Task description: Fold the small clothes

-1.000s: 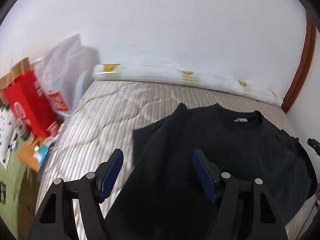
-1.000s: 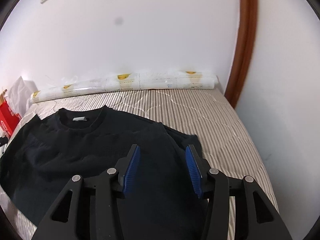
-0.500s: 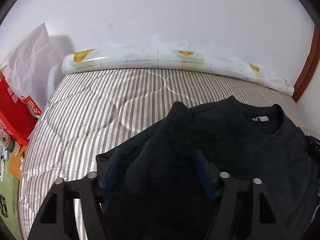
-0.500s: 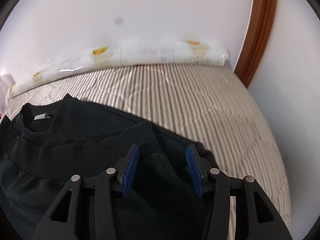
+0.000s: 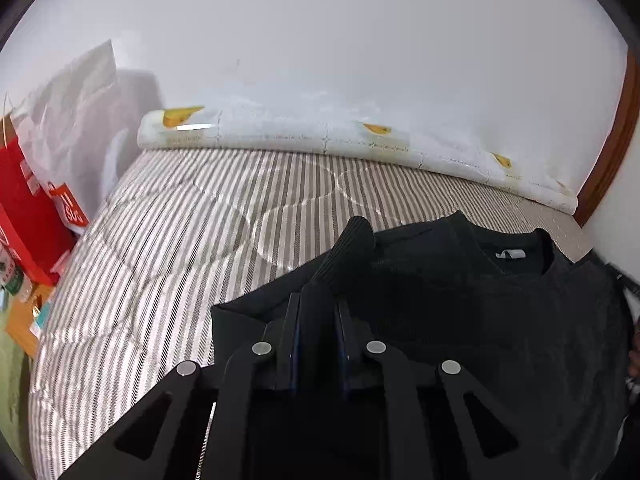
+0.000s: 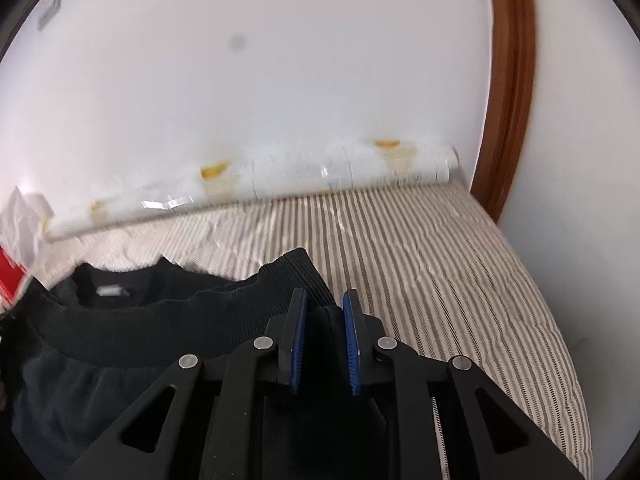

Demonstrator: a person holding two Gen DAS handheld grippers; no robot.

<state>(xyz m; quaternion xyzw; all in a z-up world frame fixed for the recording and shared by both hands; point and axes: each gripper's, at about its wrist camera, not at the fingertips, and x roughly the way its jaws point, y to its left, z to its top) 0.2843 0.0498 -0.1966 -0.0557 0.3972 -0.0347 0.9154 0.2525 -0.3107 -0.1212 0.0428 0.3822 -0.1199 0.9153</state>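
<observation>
Both tongs (image 5: 318, 312) (image 6: 325, 312) pinch the ribbed (black) sweater (image 5: 460, 300).

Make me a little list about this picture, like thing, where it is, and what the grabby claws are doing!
garment: black sweater, lying on the bed, neck label up
surface: striped quilted mattress
left hand-held gripper: shut on the sweater's dark fabric near a ribbed cuff
right hand-held gripper: shut on a fold of sweater at the ribbed edge
by the wall: long white plastic-wrapped roll
beside the bed: red bag, white plastic bag
</observation>
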